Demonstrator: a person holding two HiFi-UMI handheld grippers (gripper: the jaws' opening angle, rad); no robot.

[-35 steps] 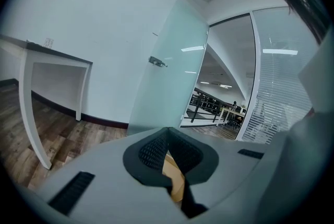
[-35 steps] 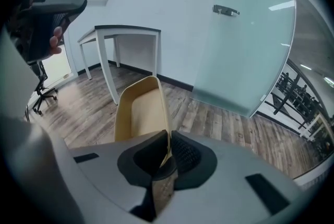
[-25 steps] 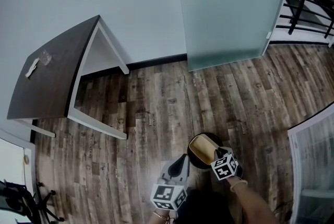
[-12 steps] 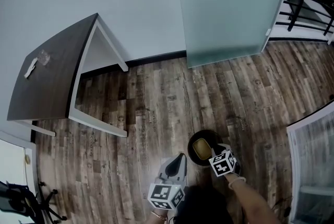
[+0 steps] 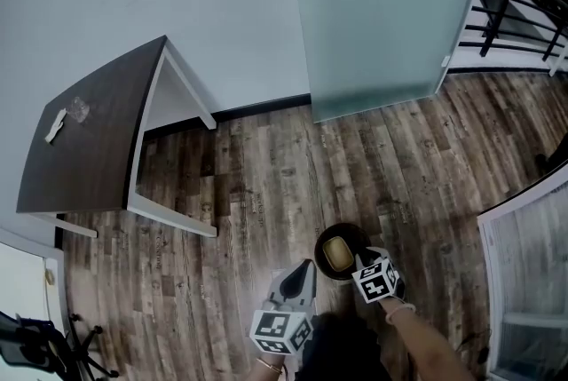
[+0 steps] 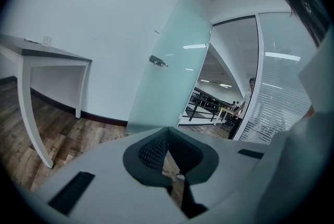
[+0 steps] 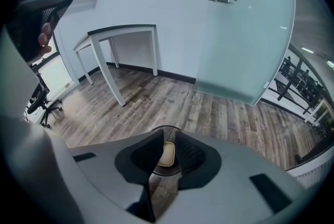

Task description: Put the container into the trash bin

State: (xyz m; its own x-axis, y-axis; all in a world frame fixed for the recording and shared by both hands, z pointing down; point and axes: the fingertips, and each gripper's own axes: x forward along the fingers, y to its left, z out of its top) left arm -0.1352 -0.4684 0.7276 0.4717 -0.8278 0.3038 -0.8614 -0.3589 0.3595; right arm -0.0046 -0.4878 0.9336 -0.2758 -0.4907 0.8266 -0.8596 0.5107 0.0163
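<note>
The black round trash bin point(image 5: 347, 234) stands on the wood floor just ahead of me. The tan container point(image 5: 335, 255) lies inside it, flat on the bottom. My right gripper point(image 5: 362, 262) hovers over the bin's near right rim. In the right gripper view its jaws stand a little apart with nothing between them, and the container point(image 7: 166, 155) shows through the gap, down in the bin point(image 7: 163, 127). My left gripper point(image 5: 307, 269) hangs left of the bin, shut and empty; the left gripper view shows its tips point(image 6: 168, 131) meeting.
A dark desk point(image 5: 98, 139) with white legs stands at the far left against the wall. A frosted glass door point(image 5: 382, 24) stands ahead, a glass partition point(image 5: 524, 281) at the right. An office chair base point(image 5: 35, 344) is at the lower left.
The container was up at the right gripper's jaws over the bin's mouth; it has since dropped and lies inside the bin. Both grippers have stayed nearly in place.
</note>
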